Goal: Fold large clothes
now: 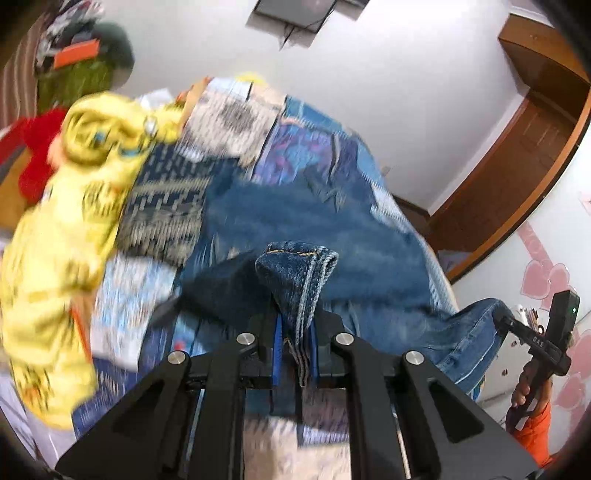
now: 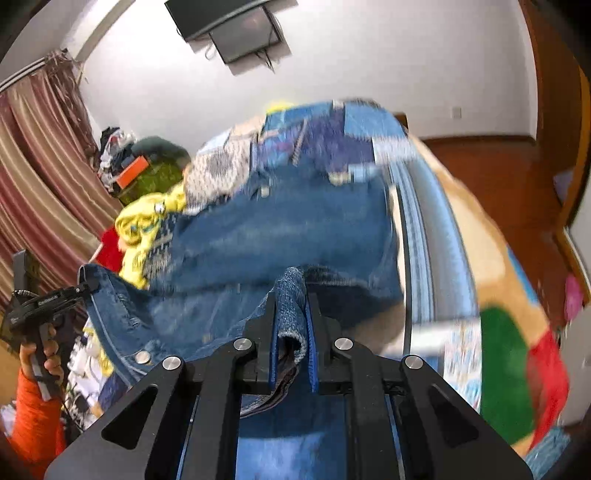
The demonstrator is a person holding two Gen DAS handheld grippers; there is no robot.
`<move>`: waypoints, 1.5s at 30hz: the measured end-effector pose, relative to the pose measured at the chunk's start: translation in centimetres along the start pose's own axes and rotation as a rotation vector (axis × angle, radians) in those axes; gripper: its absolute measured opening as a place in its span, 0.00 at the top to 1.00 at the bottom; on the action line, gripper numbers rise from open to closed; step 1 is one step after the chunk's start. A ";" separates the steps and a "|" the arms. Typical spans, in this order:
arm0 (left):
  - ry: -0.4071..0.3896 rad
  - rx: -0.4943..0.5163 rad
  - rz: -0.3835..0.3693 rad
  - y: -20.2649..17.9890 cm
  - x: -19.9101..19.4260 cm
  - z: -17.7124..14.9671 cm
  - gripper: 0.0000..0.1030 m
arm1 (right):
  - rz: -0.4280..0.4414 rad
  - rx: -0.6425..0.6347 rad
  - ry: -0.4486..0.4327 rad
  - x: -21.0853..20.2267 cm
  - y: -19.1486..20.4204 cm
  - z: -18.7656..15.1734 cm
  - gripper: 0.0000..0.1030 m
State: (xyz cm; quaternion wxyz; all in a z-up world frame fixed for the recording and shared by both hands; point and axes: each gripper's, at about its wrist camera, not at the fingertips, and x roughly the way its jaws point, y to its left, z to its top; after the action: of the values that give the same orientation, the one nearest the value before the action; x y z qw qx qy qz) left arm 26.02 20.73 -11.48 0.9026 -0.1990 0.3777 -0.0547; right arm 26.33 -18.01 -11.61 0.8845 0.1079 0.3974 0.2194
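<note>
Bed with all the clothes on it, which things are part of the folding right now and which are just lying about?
In use: jeans, left gripper, right gripper.
Lying about: yellow garment, red garment, patterned bedcover.

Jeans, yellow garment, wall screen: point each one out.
Jeans (image 1: 295, 273): left wrist view, hem end above the pads.
Yellow garment (image 1: 55, 236): left wrist view, middle of the crumpled cloth.
Wall screen (image 2: 240, 35): right wrist view, dark panel.

Bed with blue patchwork cover (image 1: 295, 122), jeans (image 1: 295, 221) and yellow garment (image 1: 74, 221) lying on it
</note>
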 end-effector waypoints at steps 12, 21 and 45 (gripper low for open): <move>-0.039 -0.132 0.006 2.3 9.7 13.3 0.90 | -0.142 -0.012 -0.062 9.3 -2.4 13.3 0.90; 0.130 -0.205 0.129 6.9 23.1 14.0 0.89 | -0.218 0.050 0.094 21.1 -6.7 13.8 0.89; 0.005 0.267 0.235 -3.6 14.4 13.6 0.11 | -0.138 -0.161 -0.043 10.6 -0.2 12.0 0.17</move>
State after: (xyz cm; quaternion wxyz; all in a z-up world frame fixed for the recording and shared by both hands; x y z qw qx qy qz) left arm 45.93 18.15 -10.87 0.9202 -0.0318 0.3901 0.0009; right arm 41.63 -13.33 -10.74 0.9117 0.0134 0.3657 0.1867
